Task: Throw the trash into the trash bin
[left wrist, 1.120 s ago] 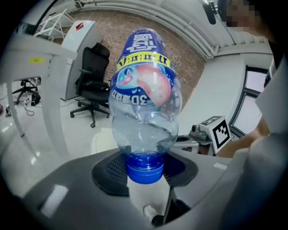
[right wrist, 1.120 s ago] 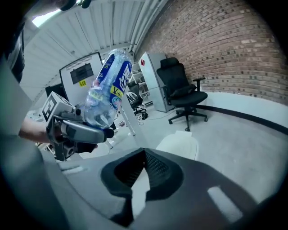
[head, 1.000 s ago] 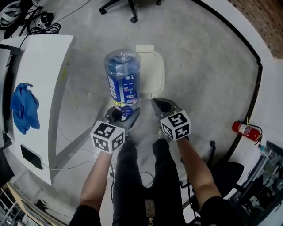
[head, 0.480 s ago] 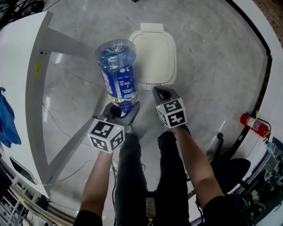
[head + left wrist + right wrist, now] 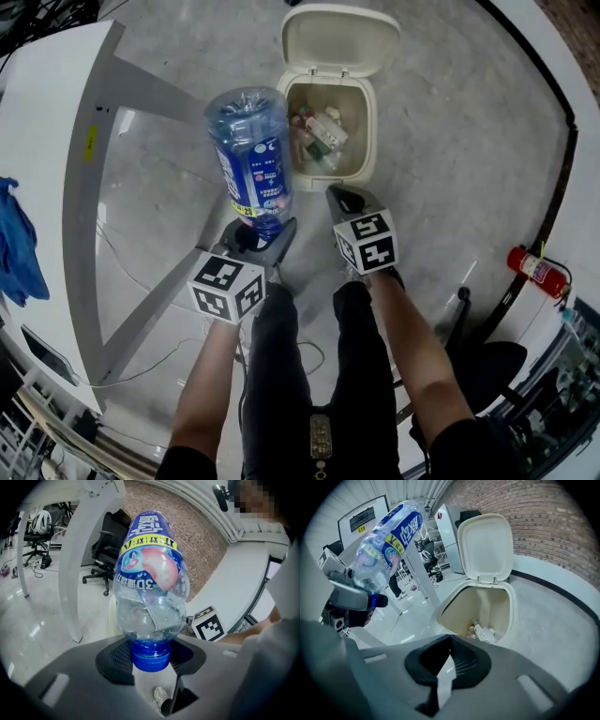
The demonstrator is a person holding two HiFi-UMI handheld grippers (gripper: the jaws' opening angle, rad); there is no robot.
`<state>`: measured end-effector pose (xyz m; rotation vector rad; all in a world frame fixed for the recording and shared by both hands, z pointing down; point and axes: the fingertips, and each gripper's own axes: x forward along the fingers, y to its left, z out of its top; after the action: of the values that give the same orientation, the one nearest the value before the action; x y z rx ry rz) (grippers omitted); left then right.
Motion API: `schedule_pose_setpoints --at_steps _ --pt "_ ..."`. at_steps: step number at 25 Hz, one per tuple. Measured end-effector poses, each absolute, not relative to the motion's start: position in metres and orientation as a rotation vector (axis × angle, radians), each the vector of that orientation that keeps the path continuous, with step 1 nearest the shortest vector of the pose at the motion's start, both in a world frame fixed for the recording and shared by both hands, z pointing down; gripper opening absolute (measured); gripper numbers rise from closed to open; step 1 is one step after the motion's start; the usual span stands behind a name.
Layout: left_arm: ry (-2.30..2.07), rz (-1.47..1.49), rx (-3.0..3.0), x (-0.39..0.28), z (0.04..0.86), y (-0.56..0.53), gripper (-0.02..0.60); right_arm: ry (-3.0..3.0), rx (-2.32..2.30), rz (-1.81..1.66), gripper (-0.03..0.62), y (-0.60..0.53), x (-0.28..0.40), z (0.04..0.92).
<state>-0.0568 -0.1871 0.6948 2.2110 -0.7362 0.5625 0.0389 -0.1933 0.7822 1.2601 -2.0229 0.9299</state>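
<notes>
Left gripper (image 5: 263, 239) clamped on bottle (image 5: 251, 155) neck — right gripper (image 5: 343, 200) empty, its 2 jaws together; trash bin (image 5: 369, 131) lid open.

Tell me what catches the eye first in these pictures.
A big clear bottle with a blue label stands out in the middle of the head view, gripped at its blue cap by the left tongs with its body sticking up. Just beyond it on the floor, the cream bin stands with its lid up and some trash at the bottom.
</notes>
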Motion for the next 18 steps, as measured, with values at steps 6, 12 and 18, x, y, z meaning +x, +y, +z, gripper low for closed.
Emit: schedule_pose_setpoints --at_steps 6,12,18 --pt "-0.646 0.726 2.122 -0.034 0.721 -0.179 0.189 -2.076 1.307 0.909 0.003 -0.199 0.053 0.749" --pt "-0.598 0.854 1.991 -0.003 0.758 -0.184 0.189 -2.074 1.336 0.920 0.003 -0.197 0.085 0.734" --pt "-0.611 0.993 1.897 0.009 0.786 -0.192 0.190 -2.075 1.343 0.935 0.003 -0.194 0.105 0.735"
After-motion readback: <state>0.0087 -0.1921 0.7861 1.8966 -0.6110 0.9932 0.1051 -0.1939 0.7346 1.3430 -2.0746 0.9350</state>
